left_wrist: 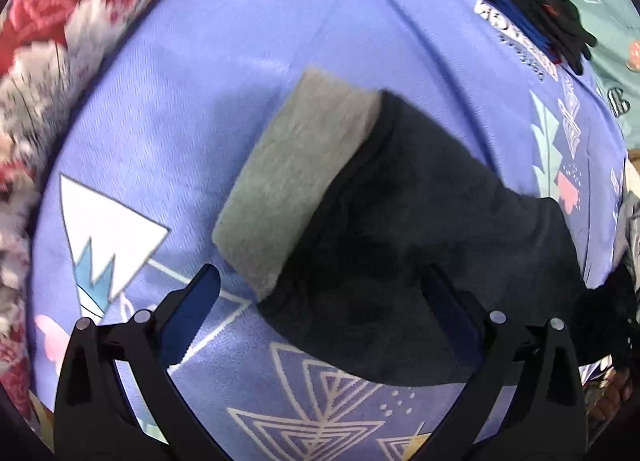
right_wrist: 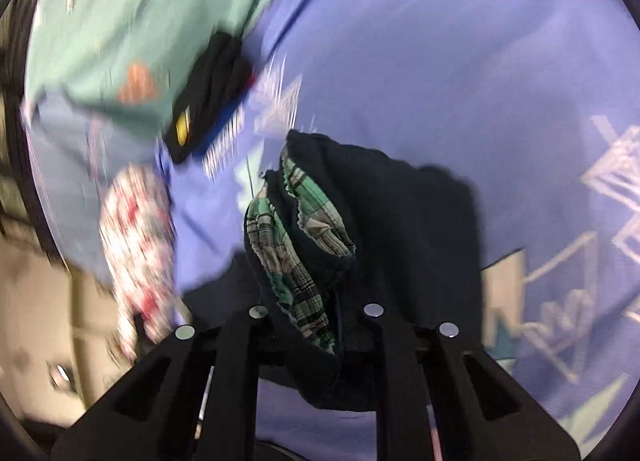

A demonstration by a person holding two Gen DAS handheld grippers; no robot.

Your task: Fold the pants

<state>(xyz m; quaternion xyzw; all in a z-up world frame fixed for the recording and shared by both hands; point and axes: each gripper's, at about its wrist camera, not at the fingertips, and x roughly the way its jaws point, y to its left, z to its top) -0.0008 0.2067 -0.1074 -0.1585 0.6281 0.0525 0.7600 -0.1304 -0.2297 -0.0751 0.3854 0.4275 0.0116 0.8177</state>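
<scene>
my left claw [left_wrist: 320, 301] — black plastic arms, blue finger pads, round silver screw heads. my right claw [right_wrist: 316, 313] has the same black arms and silver screws.

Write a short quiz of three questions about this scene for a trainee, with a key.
1. True or false: the right tool grips the dark navy pants with green plaid lining.
2. Which colour is the fuzzy cuff at the end of the pants leg: A grey, B red, C yellow?
3. The left tool hangs over the purple patterned bedsheet with its jaws ____.
Key: 1 true; 2 A; 3 open.
</scene>
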